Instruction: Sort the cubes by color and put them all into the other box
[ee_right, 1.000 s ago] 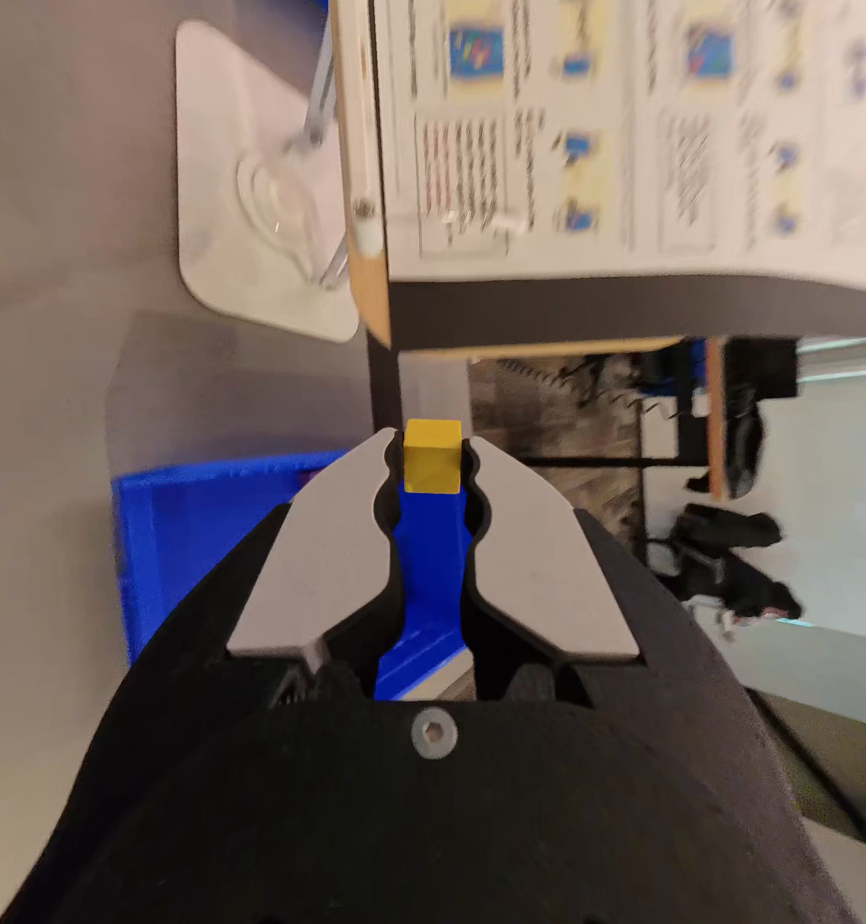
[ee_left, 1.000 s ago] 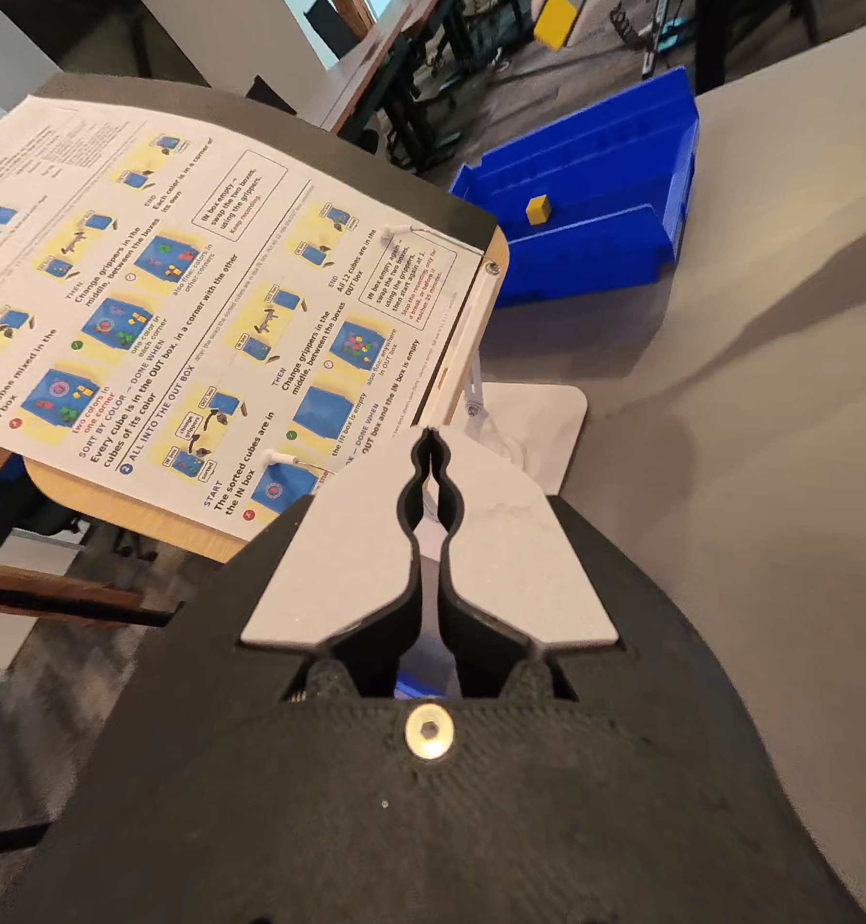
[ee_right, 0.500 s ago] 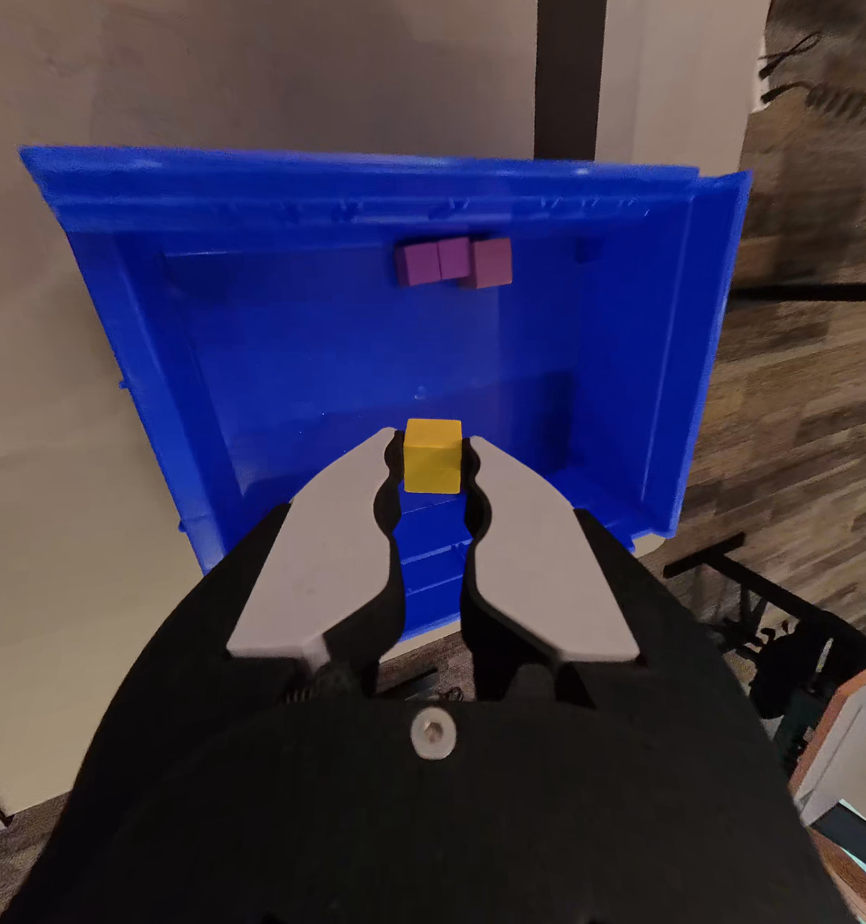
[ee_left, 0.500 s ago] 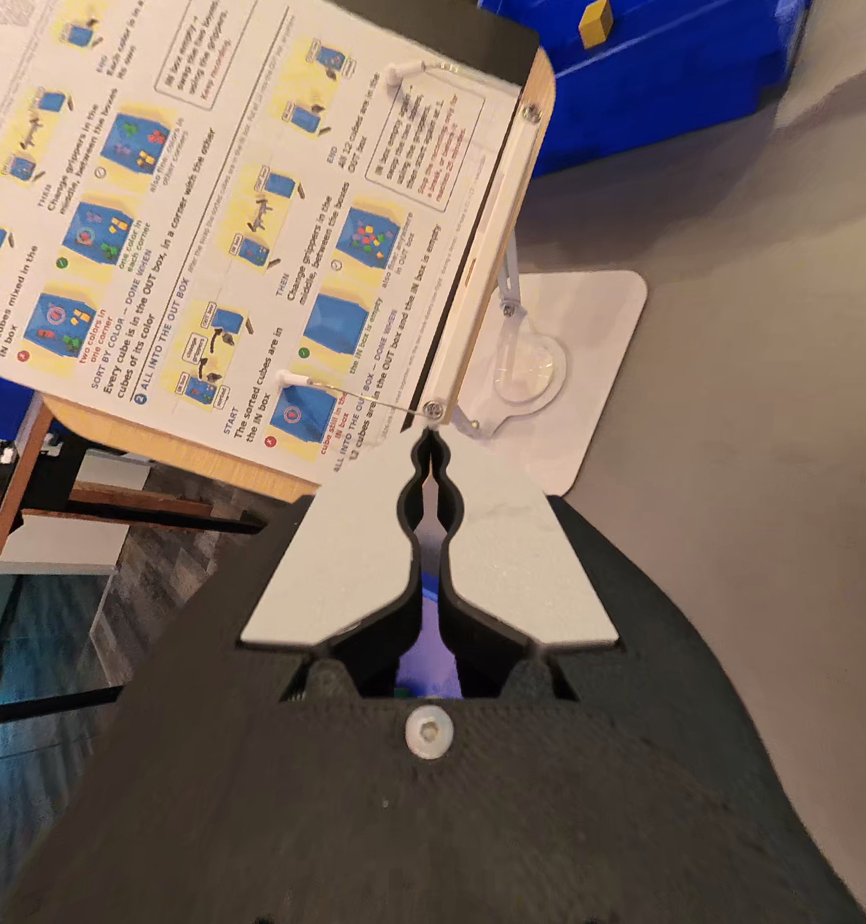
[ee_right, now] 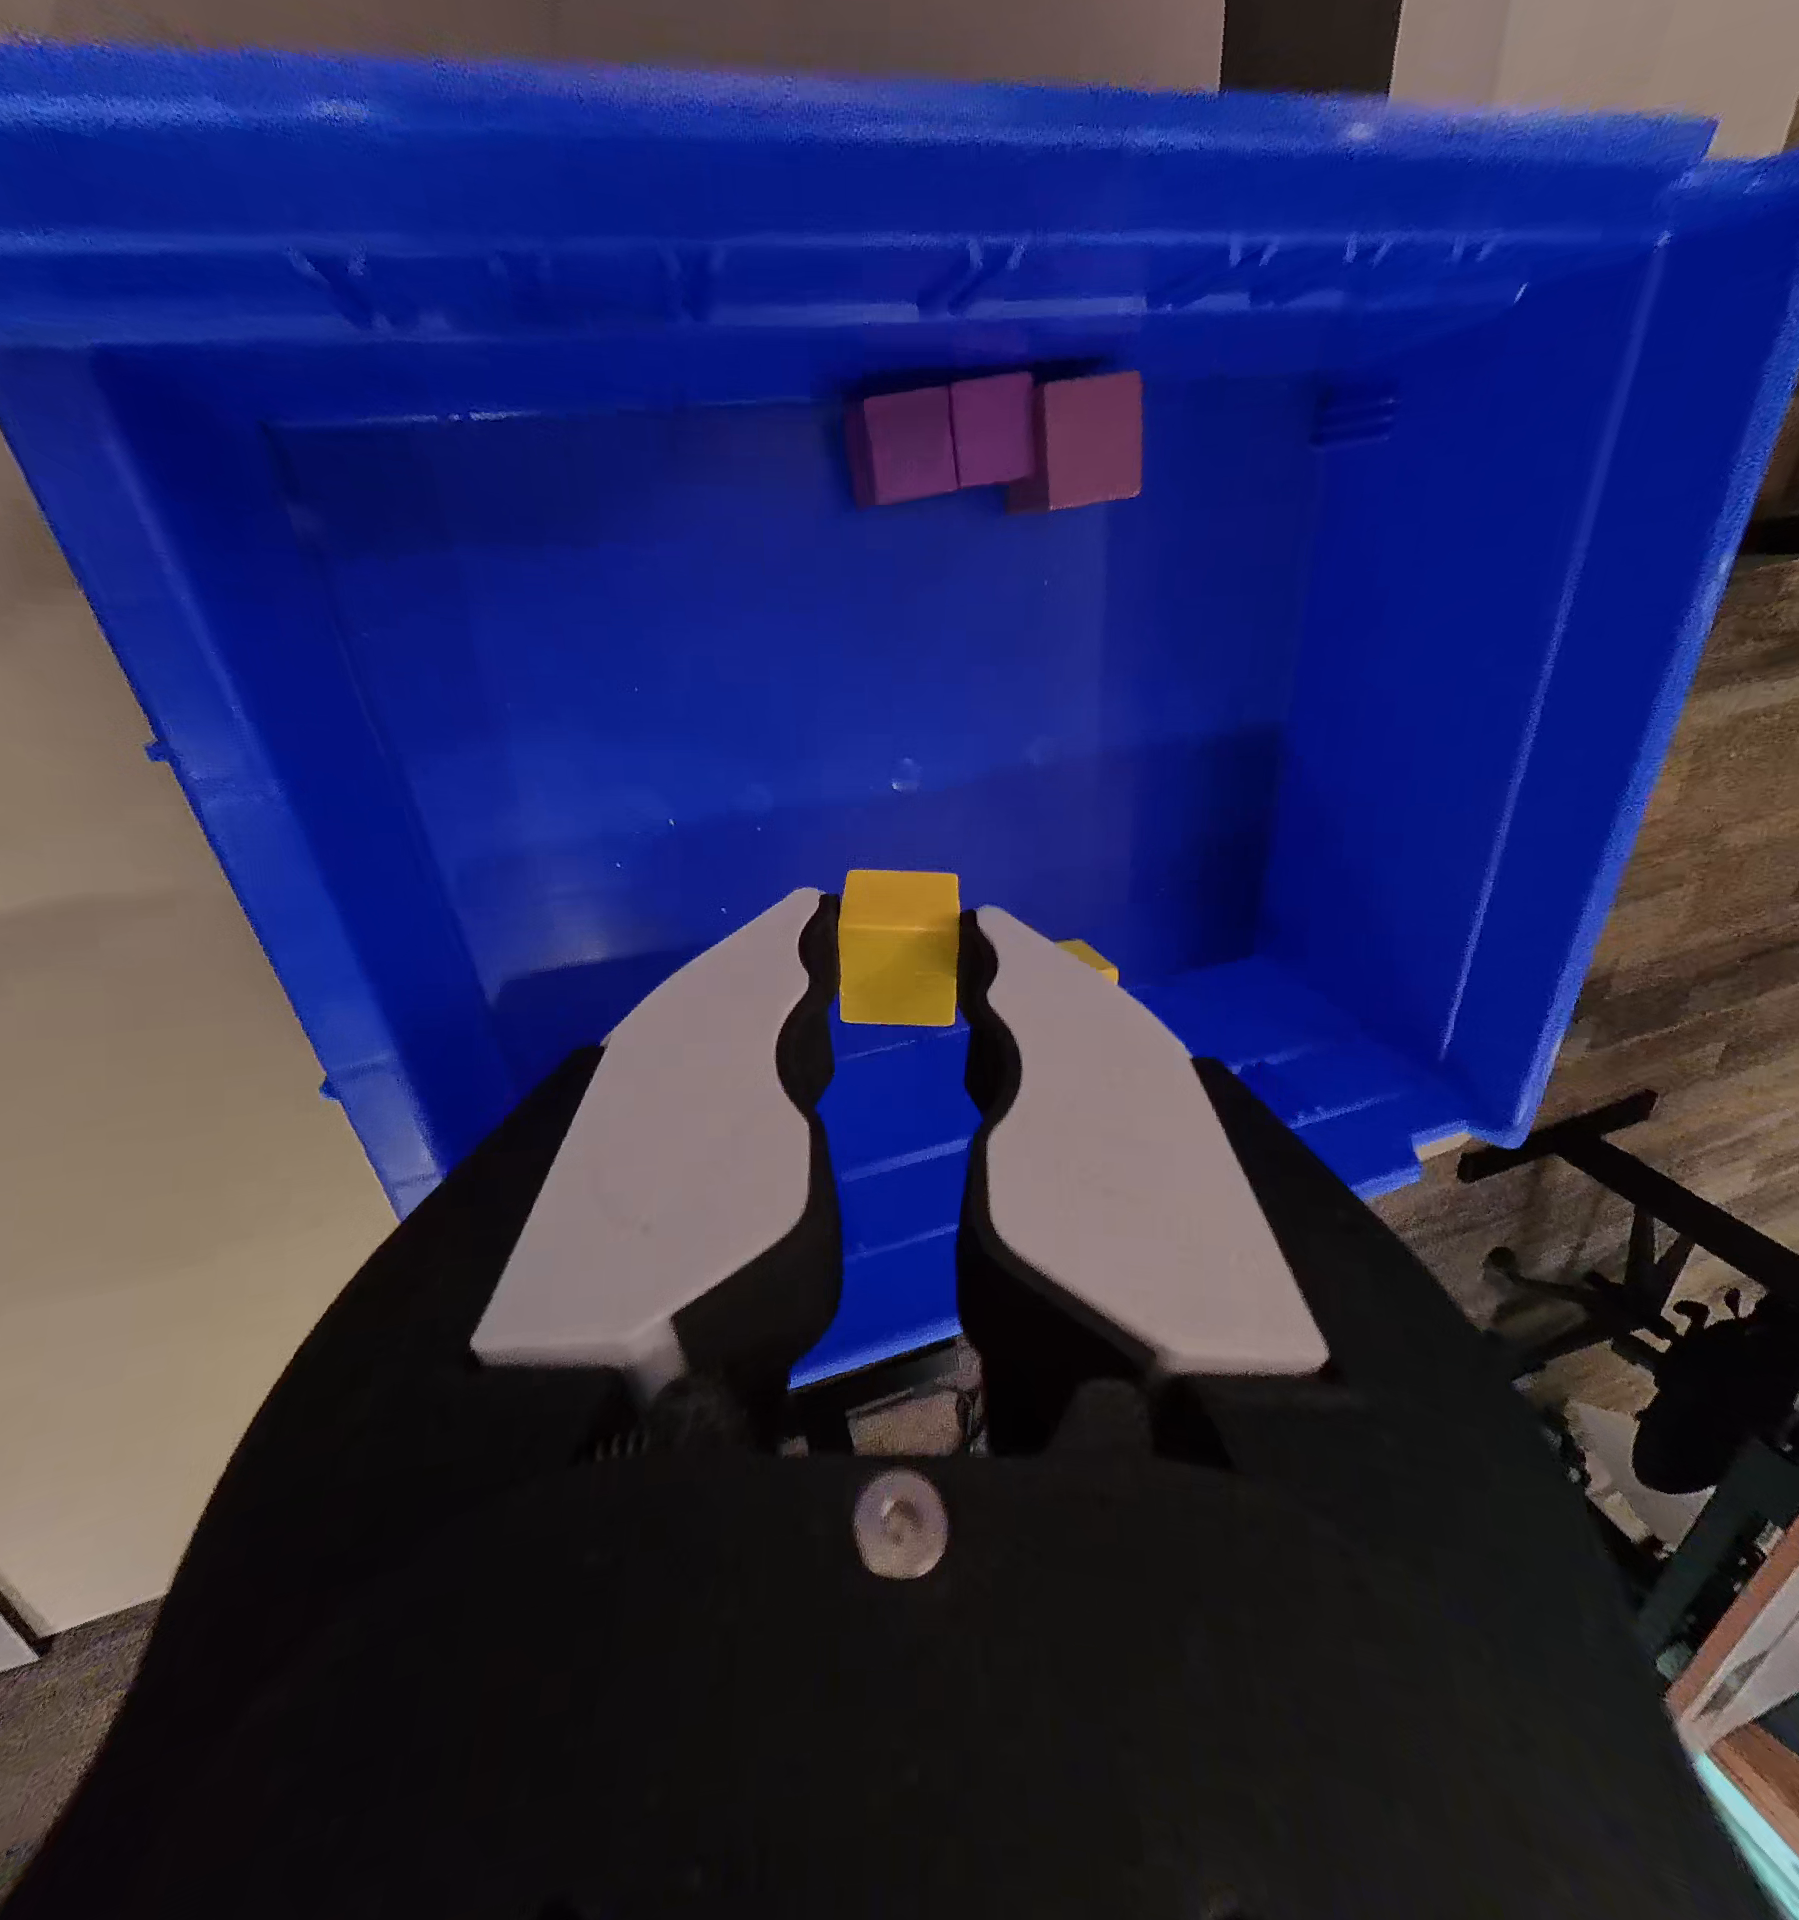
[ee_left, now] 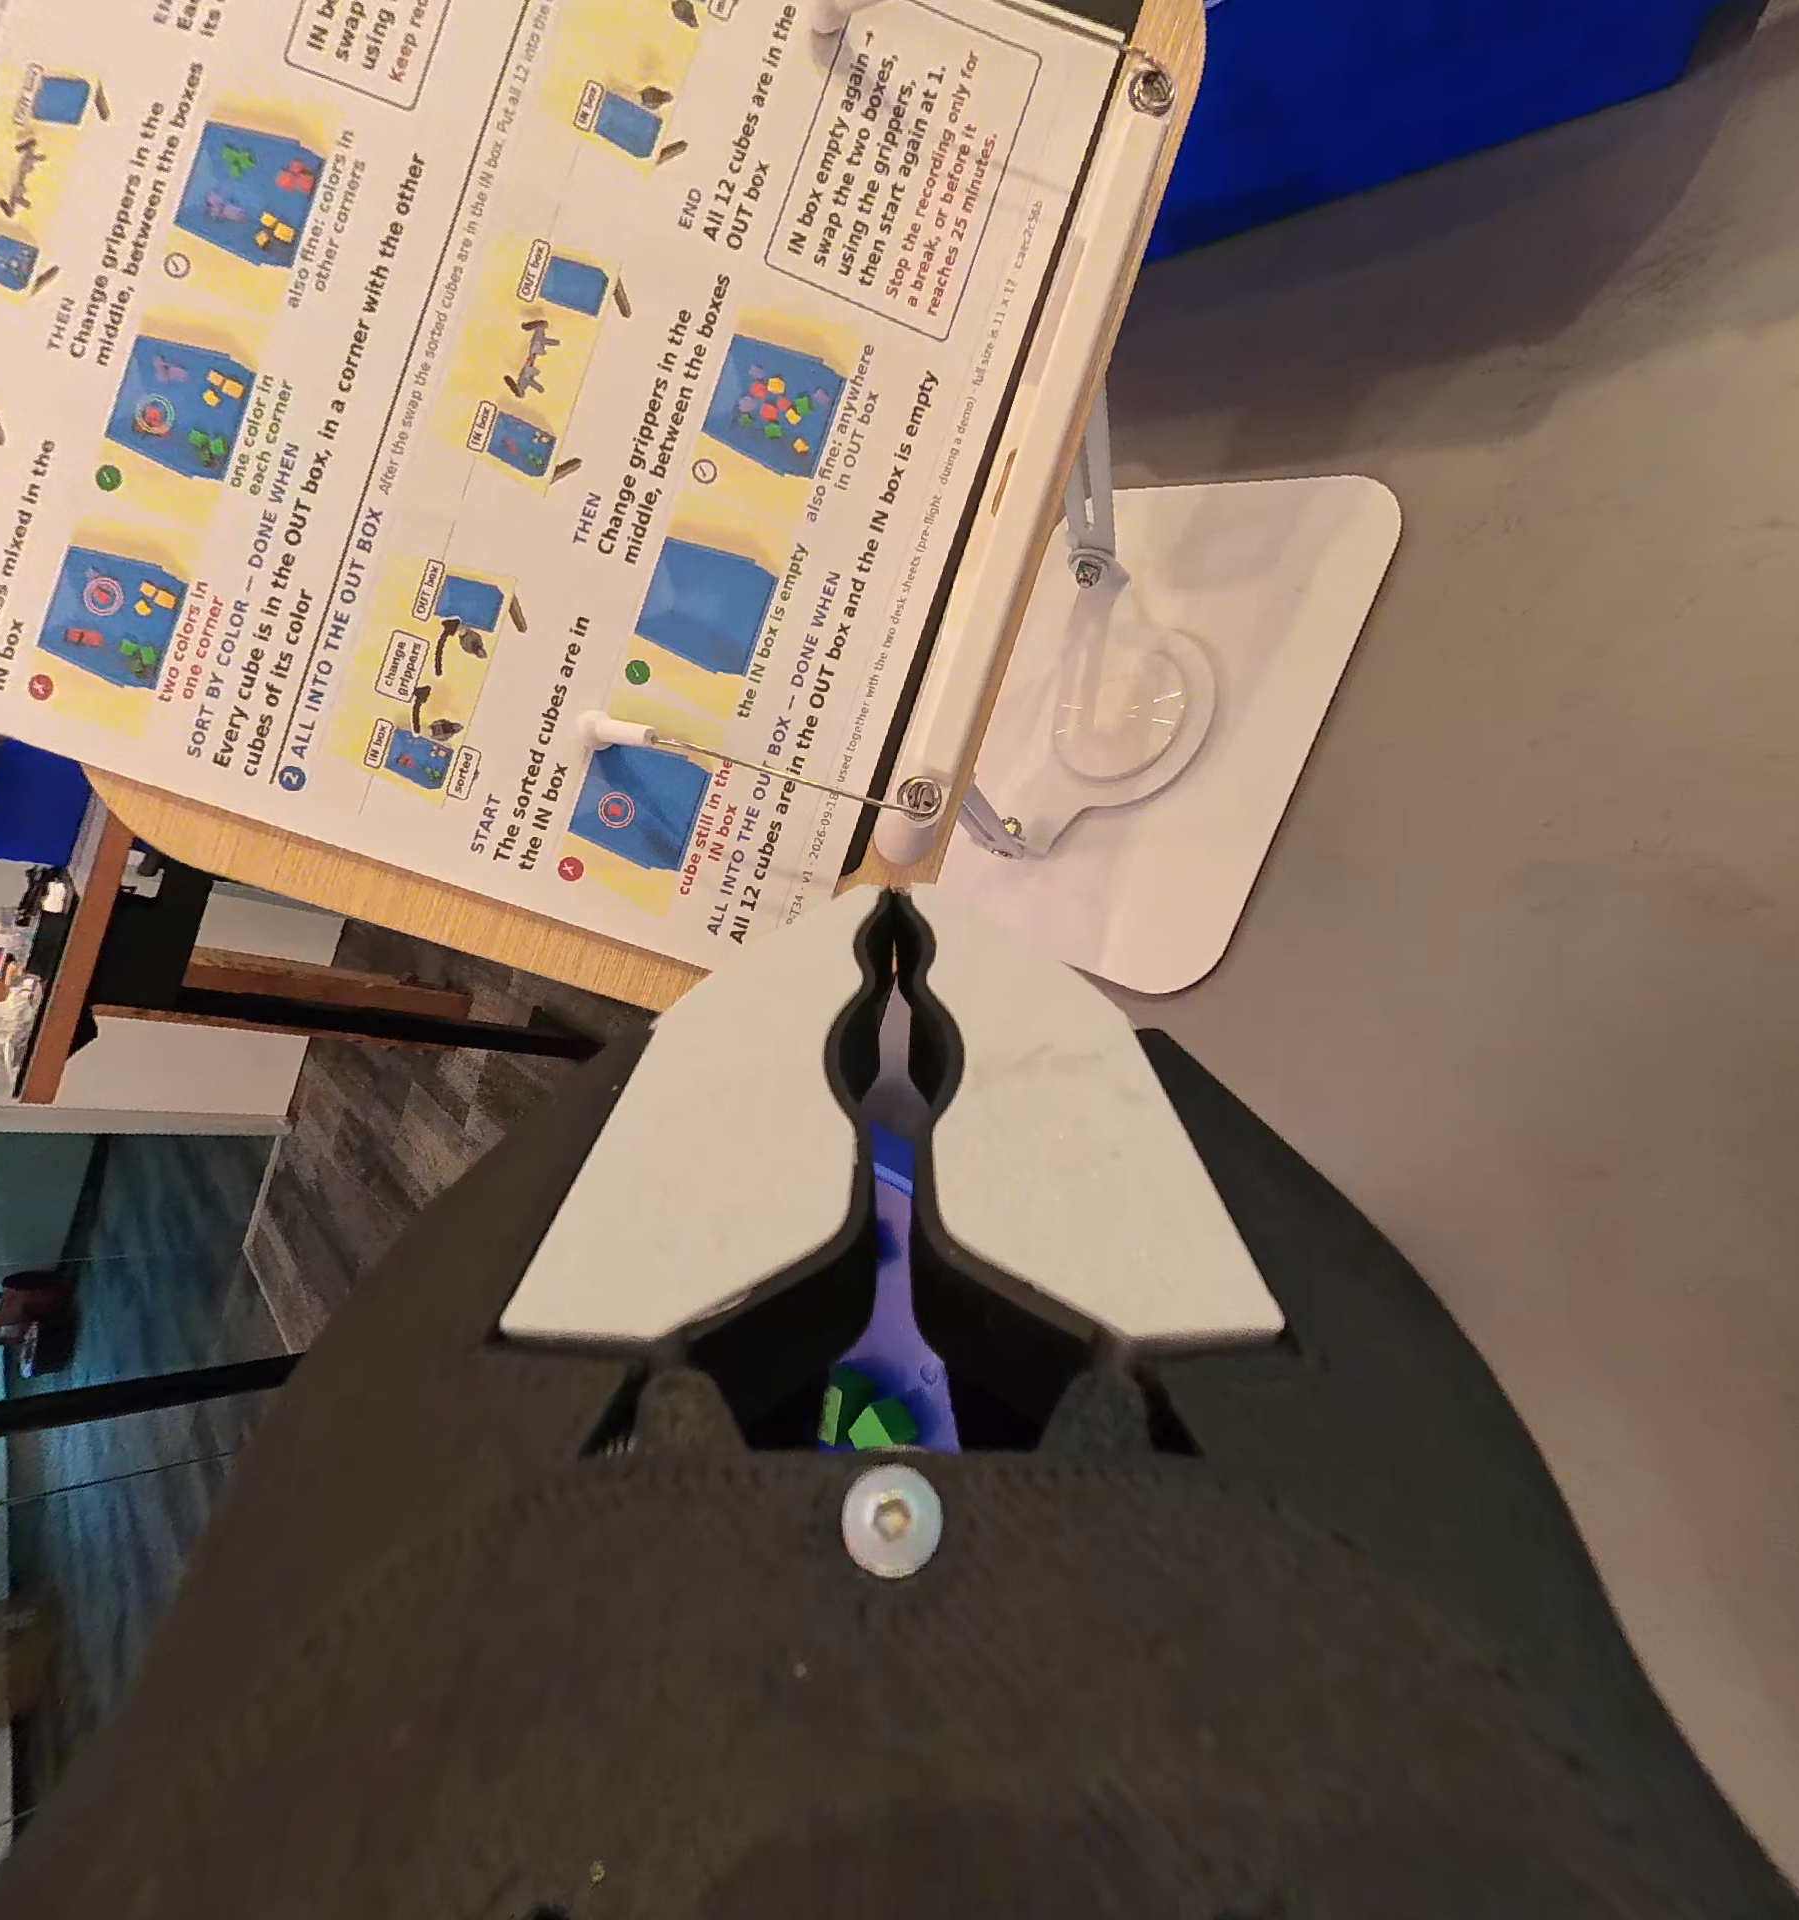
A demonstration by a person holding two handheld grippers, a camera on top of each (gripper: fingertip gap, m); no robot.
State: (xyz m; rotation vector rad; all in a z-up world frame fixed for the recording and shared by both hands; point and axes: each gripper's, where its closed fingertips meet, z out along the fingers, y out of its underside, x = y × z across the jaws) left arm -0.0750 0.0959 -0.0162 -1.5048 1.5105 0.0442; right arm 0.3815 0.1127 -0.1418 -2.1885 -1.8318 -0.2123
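My right gripper (ee_right: 897, 923) is shut on a yellow cube (ee_right: 896, 948) and holds it over the near part of a blue box (ee_right: 199, 665). Three purple cubes (ee_right: 994, 438) lie together against the box's far wall. A second yellow cube (ee_right: 1090, 958) peeks out on the box floor just right of my right finger. My left gripper (ee_left: 891, 906) is shut and empty, pointing at the corner of an instruction board. Through the gap behind its fingers I see green cubes (ee_left: 862, 1415) on a blue box floor (ee_left: 893, 1226). A corner of another blue box (ee_left: 1394, 114) shows at the top right.
A wooden board with a printed instruction sheet (ee_left: 479, 416) stands on a white stand (ee_left: 1217, 727) on the grey table (ee_left: 1549, 1039). The table edge and floor (ee_right: 1705, 831) lie right of the blue box. Furniture legs stand beyond. The grippers' ends are close to 50 cm from one another.
My right gripper has moved closer and lower over the blue box with the yellow cube still held. My left gripper has tilted down toward the board and stand; the far box has nearly left its view.
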